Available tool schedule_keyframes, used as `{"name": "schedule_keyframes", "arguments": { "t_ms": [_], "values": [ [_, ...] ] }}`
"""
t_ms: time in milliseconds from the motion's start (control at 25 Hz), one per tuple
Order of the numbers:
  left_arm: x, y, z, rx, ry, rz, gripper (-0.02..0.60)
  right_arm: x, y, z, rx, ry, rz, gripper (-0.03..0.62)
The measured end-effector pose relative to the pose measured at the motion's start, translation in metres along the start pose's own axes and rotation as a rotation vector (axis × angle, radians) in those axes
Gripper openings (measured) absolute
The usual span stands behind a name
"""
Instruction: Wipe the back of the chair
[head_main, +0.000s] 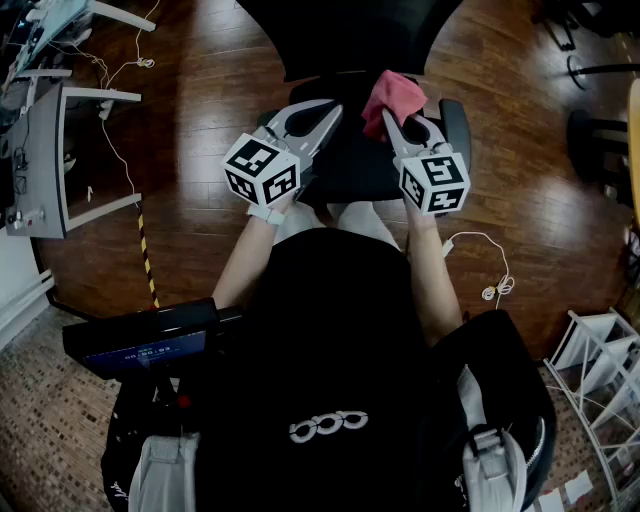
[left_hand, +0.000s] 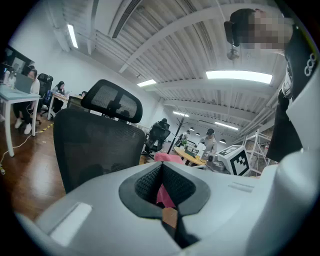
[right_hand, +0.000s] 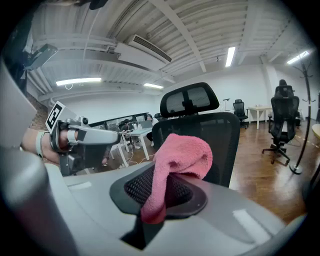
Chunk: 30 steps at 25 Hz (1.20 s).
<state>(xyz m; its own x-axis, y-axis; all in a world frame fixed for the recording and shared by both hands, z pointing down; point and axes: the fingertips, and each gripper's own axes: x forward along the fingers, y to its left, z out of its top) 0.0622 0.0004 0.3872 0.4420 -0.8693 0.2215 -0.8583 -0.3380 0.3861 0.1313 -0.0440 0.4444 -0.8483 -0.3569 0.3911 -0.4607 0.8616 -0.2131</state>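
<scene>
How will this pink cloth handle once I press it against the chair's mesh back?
Probably floppy: the pink cloth droops from the right gripper, hanging over its fingers in a loose fold. Its looped pile suggests light and grippy, not slippery. Pushed on the chair back, it may bunch rather than spread flat.

Pink cloth (right_hand: 182, 157) is showing as terry, nappy and matt. Chair back (right_hand: 227, 135) is reading as black woven mesh. Floor (head_main: 200, 100) is looking like glossy dark wood. Right gripper (right_hand: 167, 175) is showing smooth matt grey plastic, pads (right_hand: 135, 187) knurled black.
</scene>
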Motion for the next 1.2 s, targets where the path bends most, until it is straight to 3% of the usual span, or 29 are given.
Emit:
{"name": "schedule_keyframes", "arguments": {
  "t_ms": [480, 760, 1200],
  "values": [
    [0.004, 0.002, 0.01, 0.022, -0.013, -0.005, -0.009, 0.006, -0.01, 0.02, -0.05, -0.035, -0.005, 0.041],
    [-0.016, 0.087, 0.029, -0.025, -0.01, -0.013, -0.009, 0.108, 0.009, 0.063, -0.104, -0.01, 0.009, 0.041],
    [-0.044, 0.133, 0.019, -0.083, -0.032, 0.001, -0.009, 0.22, 0.023, 0.113, -0.236, -0.011, 0.042, 0.041]
  ]
}}
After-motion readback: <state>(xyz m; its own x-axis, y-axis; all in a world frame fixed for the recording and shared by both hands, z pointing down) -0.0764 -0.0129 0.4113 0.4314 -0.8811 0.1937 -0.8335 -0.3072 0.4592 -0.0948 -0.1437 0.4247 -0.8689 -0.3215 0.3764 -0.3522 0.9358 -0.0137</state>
